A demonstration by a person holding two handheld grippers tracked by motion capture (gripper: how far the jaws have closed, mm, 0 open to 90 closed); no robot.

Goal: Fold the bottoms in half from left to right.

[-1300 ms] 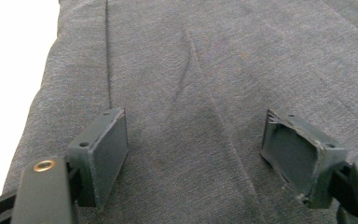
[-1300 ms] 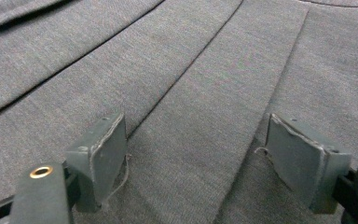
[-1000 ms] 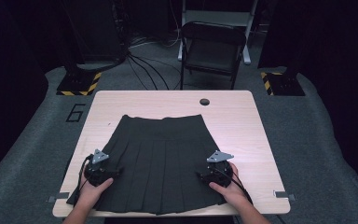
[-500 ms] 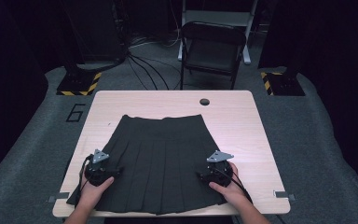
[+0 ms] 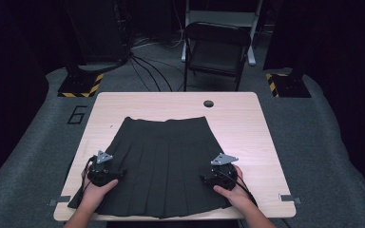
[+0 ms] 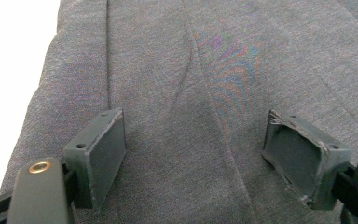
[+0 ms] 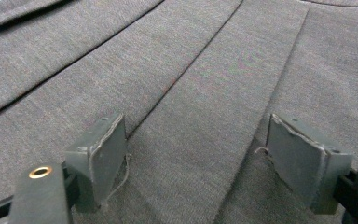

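A dark pleated skirt (image 5: 164, 156) lies flat on the light wooden table (image 5: 247, 123), waistband at the far side, hem toward me. My left gripper (image 5: 116, 176) rests on the skirt's left part near the hem, jaws pointing inward. In the left gripper view the left gripper (image 6: 193, 154) stands open over grey pleated cloth (image 6: 177, 70), with nothing between the pads. My right gripper (image 5: 204, 179) sits on the skirt's right part near the hem. The right gripper (image 7: 196, 158) is open too, its pads (image 7: 105, 154) wide apart above the pleats (image 7: 205, 93).
A round cable hole (image 5: 208, 103) is in the table's far middle. Behind the table stands a folding chair (image 5: 216, 50), with cables on the floor and two stand bases with yellow-black tape (image 5: 80, 85). Bare wood lies to the skirt's right and far side.
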